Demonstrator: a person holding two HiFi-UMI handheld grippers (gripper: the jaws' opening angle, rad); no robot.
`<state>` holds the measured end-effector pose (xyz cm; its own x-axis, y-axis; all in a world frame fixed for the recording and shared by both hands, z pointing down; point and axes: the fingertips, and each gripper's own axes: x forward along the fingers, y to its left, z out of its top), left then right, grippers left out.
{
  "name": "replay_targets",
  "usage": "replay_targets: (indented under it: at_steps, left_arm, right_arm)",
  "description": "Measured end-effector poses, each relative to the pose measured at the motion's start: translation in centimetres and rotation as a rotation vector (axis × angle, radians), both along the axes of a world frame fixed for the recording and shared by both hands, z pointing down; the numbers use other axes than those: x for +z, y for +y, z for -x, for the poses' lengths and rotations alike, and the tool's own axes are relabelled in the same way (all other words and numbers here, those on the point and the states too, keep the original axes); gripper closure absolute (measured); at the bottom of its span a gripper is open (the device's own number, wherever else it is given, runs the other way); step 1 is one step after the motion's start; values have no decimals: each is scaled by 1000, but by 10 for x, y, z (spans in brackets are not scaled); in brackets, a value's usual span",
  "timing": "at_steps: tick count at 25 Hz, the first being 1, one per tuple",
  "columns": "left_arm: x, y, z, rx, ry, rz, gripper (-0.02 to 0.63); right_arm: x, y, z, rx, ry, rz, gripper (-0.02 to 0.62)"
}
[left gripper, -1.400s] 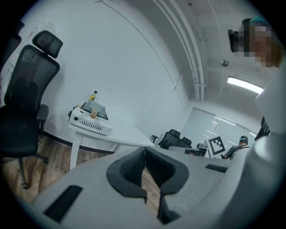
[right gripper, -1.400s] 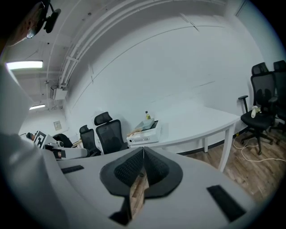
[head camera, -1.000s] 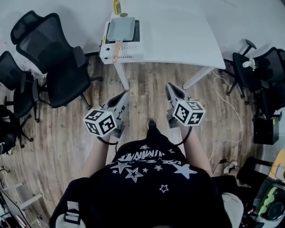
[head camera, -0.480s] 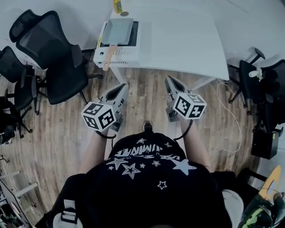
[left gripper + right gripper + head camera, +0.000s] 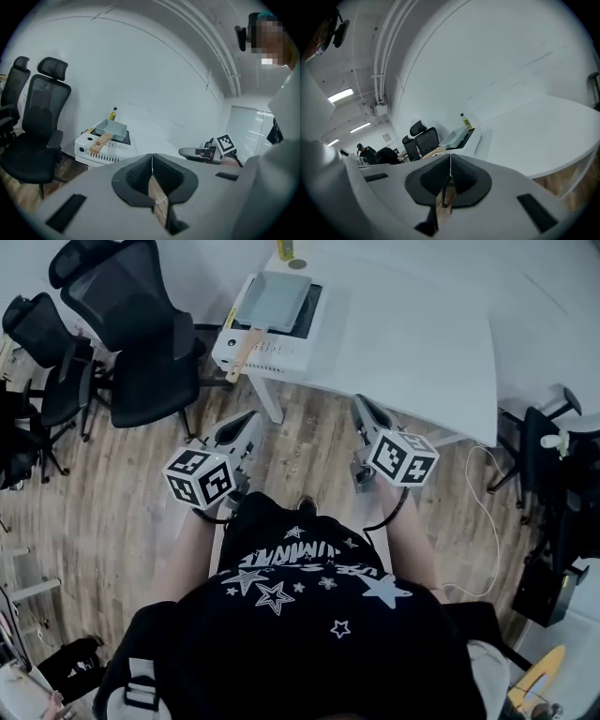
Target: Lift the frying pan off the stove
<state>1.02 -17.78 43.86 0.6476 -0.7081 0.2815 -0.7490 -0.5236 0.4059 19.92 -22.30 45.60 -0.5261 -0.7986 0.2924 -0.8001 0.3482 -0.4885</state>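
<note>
A grey square frying pan [image 5: 275, 300] with a wooden handle [image 5: 245, 343] sits on a white portable stove [image 5: 281, 351] at the left end of the white table [image 5: 422, 334]. Both grippers hover over the wooden floor, short of the table. My left gripper [image 5: 247, 419] is shut and empty, below the stove's front. The right gripper [image 5: 361, 404] is shut and empty too, at the table's near edge. In the left gripper view the pan [image 5: 113, 129] and stove [image 5: 100, 149] lie ahead to the left. The right gripper view shows the pan [image 5: 456, 136] far ahead.
A yellow bottle [image 5: 285, 248] stands behind the stove. Black office chairs [image 5: 141, 334] crowd the floor left of the table, and more chairs [image 5: 562, 465] and cables are at the right. The table leg [image 5: 272, 409] stands between the grippers.
The person has stepped closer to the table, and both grippers have come nearer its edge. The stove now sits further right in the head view. Both jaws stayed shut.
</note>
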Motion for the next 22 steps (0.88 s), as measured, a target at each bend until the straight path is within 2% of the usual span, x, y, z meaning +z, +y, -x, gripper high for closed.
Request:
replay_targets:
  at_steps: [6,8,11,15,19,22]
  left_arm:
    - [5,-6,29,-74,20,40,597]
    - [8,-12,40,-89,44,61,595]
    - [15,-26,54,-89,104,109,589]
    - [24,-46,72,-94,174,166,472]
    - [27,-69,89,-91,229,171,442]
    - [33,-86,93,-73,253,210,377]
  right_arm:
    - [3,-15,40,-90,-63,35,586]
    - [6,-20,54,-107,-66,55,586]
    - [9,-30,73,-129,-123,93,586]
    - [11,-45,92,-145,-153,121,586]
    - [13,-67,109,-136,-156,125,586]
    - [13,-80,117,-125,-156,130,586]
